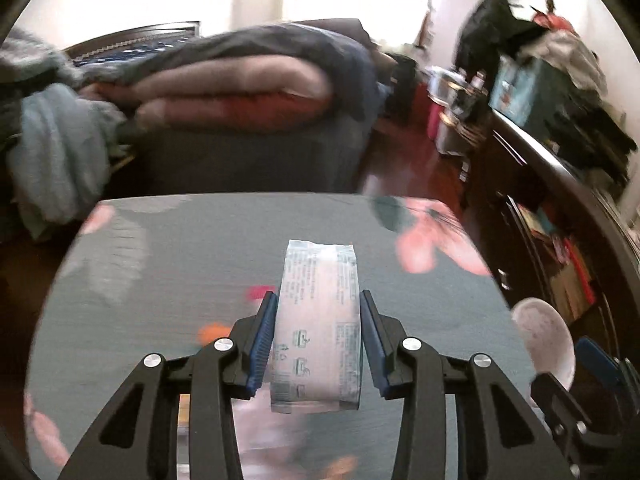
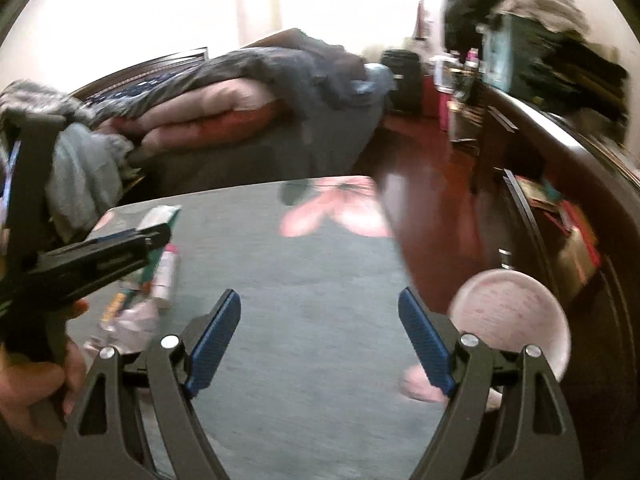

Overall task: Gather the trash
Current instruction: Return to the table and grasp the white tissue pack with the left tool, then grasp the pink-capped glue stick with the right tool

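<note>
Left gripper [image 1: 318, 340] angled downward over the middle of the table [image 1: 180, 280], jaws pinching a printed wrapper [image 1: 318, 320] lifted off the surface. Right gripper [image 2: 320, 336] angled downward near the table's right edge, jaws spread, nothing between them.

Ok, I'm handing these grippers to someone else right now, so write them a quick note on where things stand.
Left gripper: shut on a white printed wrapper, held above the grey floral table.
Right gripper: open, empty, over bare table.
Still on the table: a small pile of wrappers and packets near its left edge, beside the left gripper.
A pink bowl-like container sits off the table's right edge; whether it is the bin is unclear.
Done: one wrapper picked up. Left: drop it off, then collect the pile.
</note>
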`<state>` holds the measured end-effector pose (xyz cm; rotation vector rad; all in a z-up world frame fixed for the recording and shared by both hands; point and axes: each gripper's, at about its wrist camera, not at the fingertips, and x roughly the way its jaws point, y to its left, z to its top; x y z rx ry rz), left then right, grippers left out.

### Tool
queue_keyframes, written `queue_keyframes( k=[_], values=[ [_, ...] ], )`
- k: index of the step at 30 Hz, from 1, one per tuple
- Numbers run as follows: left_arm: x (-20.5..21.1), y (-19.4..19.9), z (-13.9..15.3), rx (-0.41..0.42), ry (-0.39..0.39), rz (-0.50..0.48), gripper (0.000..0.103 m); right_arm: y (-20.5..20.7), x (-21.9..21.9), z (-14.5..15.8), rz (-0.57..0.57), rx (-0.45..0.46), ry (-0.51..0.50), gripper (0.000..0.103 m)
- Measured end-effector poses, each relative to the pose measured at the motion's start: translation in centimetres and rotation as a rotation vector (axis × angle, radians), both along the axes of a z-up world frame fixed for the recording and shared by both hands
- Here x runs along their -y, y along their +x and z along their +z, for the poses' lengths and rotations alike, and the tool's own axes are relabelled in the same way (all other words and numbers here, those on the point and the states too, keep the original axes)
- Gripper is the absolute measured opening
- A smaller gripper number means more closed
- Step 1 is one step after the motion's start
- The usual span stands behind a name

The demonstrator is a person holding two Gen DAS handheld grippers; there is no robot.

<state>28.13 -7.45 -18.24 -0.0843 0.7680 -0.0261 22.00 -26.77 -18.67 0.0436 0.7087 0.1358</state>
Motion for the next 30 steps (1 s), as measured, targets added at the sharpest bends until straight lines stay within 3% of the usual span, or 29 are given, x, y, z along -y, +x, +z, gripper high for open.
queue_keyframes(
  k=[4, 8, 13, 16, 21, 24, 30],
  values=[
    [-4.5, -1.1, 0.3, 0.011, -0.002, 0.077, 0.042, 2.9, -5.4, -1.0, 0.103, -0.047, 0.003, 0.082],
    [-8.2, -1.8, 0.0, 0.011, -0.02, 0.131, 0.042, 5.8, -10.5, -2.3, 0.164, -0.087, -0.057, 0.08],
    [-11.2, -2.2, -0.8, -0.002, -0.05, 0.166, 0.042, 8.8, -14.4, -4.4, 0.189, -0.164, -0.129, 0.067],
    [-12.2, -2.3, -1.1, -0.003, -0.063, 0.17, 0.042, 9.9, -15.4, -5.3, 0.204, -0.204, -0.117, 0.064],
    [-12.6, -2.4, -1.3, 0.0, -0.08, 0.168, 0.042, 11.1, -16.4, -6.8, 0.229, -0.276, -0.087, 0.048],
    [-12.6, -2.3, -1.4, 0.0, -0.089, 0.165, 0.042, 11.2, -17.1, -7.0, 0.234, -0.265, -0.115, 0.024],
    [-12.3, -2.2, -1.2, 0.003, -0.079, 0.16, 0.042, 10.5, -16.0, -6.4, 0.225, -0.242, -0.103, 0.024]
  ],
)
